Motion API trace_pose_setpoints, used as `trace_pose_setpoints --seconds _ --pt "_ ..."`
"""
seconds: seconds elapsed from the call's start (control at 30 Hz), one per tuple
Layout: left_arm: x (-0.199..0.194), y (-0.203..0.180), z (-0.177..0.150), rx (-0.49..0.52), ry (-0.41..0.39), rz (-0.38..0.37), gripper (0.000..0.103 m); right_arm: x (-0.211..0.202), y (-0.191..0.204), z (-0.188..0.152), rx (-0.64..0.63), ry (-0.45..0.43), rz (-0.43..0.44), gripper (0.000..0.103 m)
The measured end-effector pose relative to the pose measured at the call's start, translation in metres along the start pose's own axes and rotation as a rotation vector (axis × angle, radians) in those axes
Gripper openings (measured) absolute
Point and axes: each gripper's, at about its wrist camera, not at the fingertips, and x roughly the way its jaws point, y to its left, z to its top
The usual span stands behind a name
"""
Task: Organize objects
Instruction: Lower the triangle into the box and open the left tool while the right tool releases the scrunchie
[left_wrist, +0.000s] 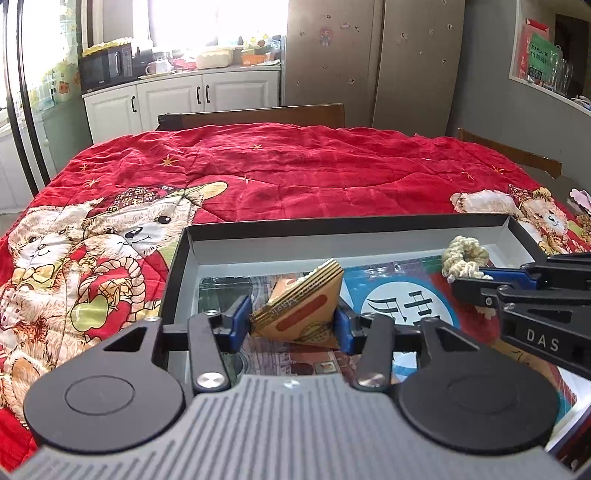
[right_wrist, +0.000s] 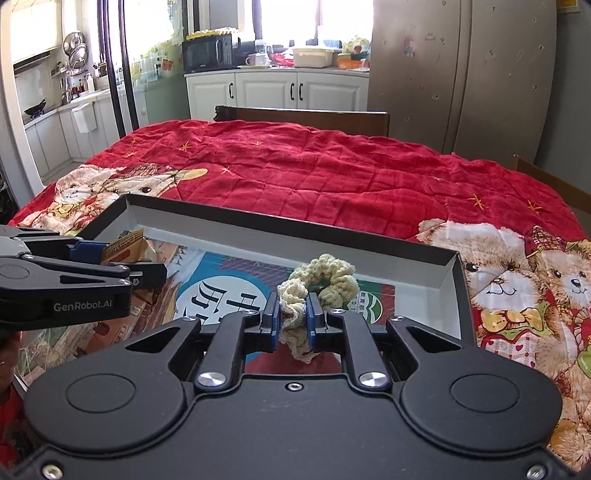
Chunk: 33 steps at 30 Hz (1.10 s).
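I am working in a home, in a room that opens onto its kitchen; ahead of me white cabinets (right_wrist: 273, 90) with dark handles carry a black microwave (right_wrist: 208, 53), a mug (right_wrist: 255, 59) and tubs under a bright window; to my left a stove nook holds a wok (right_wrist: 35, 107) and hanging steel lids (right_wrist: 75, 46); a tall steel fridge (right_wrist: 461, 74) dotted with small magnets stands to the right; the table before me wears a red quilt (right_wrist: 332, 177) printed with teddy bears, wooden chair backs (right_wrist: 306, 118) behind it
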Motion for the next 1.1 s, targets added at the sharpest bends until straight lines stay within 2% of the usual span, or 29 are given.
trace_pose_setpoints --seconds 0.17,0.23,0.3,0.63,1.1 --pt "-0.001 0.0 0.0 -0.001 -0.001 -0.002 0.064 0.002 -0.002 0.001 0.012 0.012 0.002 0.022" --pt "-0.001 0.0 0.0 -0.001 -0.003 -0.003 0.068 0.001 -0.003 0.002 0.018 0.009 -0.001 0.037" --pt "-0.002 0.0 0.001 -0.001 -0.009 -0.005 0.071 0.0 -0.004 0.002 0.023 -0.001 -0.003 0.041" --pt "-0.011 -0.001 0.001 0.007 -0.043 0.003 0.084 -0.007 -0.007 0.001 0.034 -0.022 -0.009 0.046" --pt "-0.027 -0.006 0.004 0.025 -0.075 0.002 0.088 -0.021 -0.007 -0.001 0.035 -0.044 0.0 0.049"
